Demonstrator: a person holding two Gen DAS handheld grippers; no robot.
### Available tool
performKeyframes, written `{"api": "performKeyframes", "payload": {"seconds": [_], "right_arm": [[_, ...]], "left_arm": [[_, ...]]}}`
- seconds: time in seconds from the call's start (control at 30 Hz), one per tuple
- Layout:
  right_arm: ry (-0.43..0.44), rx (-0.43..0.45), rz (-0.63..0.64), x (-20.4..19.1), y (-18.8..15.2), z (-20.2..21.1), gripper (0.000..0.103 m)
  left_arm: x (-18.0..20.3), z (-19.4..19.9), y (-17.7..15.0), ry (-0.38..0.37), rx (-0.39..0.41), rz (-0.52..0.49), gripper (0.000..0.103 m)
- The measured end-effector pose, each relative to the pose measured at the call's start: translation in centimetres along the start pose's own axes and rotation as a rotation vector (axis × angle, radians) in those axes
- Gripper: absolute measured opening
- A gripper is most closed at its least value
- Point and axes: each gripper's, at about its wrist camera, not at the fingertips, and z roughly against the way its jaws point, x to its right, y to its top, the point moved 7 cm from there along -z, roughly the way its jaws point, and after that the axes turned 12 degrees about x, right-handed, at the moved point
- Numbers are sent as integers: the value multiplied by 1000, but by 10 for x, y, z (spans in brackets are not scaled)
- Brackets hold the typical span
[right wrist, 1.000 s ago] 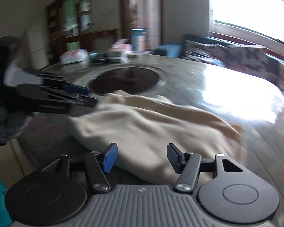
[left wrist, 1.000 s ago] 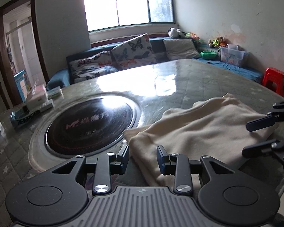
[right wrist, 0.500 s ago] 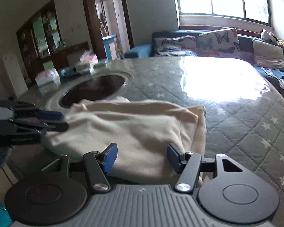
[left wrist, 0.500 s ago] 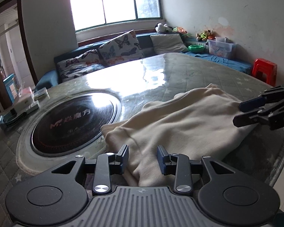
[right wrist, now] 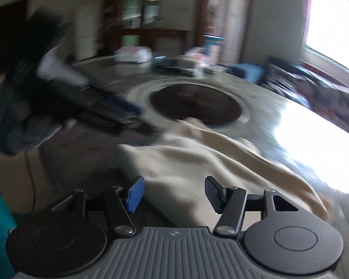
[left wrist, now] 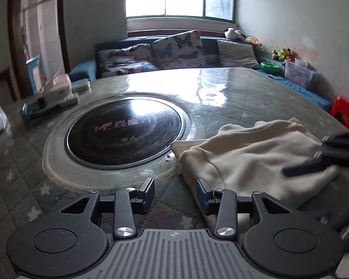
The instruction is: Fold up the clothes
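A cream garment (left wrist: 251, 155) lies folded in a heap on the round table, right of the dark glass disc. My left gripper (left wrist: 175, 191) is open and empty, low over the table just left of the garment's near corner. My right gripper (right wrist: 173, 194) is open and empty, just above the garment's near edge (right wrist: 197, 162). The right gripper also shows in the left wrist view (left wrist: 325, 158) over the garment's right end. The left gripper shows blurred in the right wrist view (right wrist: 118, 114), at the garment's far left corner.
The table (left wrist: 232, 88) has a quilted cover under glass and a dark inset disc (left wrist: 125, 130). Boxes and packets (left wrist: 51, 97) sit at its far left. A sofa with cushions (left wrist: 174, 51), a red stool (left wrist: 344, 114) and a plastic bin (left wrist: 300, 72) stand beyond.
Both grippers have swung left. The garment now sits further right in the left wrist view. The right wrist view has turned towards the disc and is blurred. Both stay open.
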Motion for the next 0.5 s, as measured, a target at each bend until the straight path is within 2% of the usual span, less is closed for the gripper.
{"api": "performKeyframes", "payload": {"seconds": [0.07, 0.23, 0.3, 0.4, 0.5], "right_arm": [[35, -6, 69, -16, 3, -12, 56], [54, -23, 184, -37, 6, -33, 43], [43, -21, 184, -37, 7, -35, 30], [38, -4, 110, -28, 11, -29, 19], [40, 26, 25, -20, 17, -21, 17]], "left_arm": [[-4, 1, 0, -7, -17, 58, 47], [-8, 0, 0, -35, -51, 198, 57], [-9, -3, -1, -36, -71, 248, 58], [-11, -8, -3, -50, -97, 341, 60], [-10, -13, -2, -80, -124, 437, 61]]}}
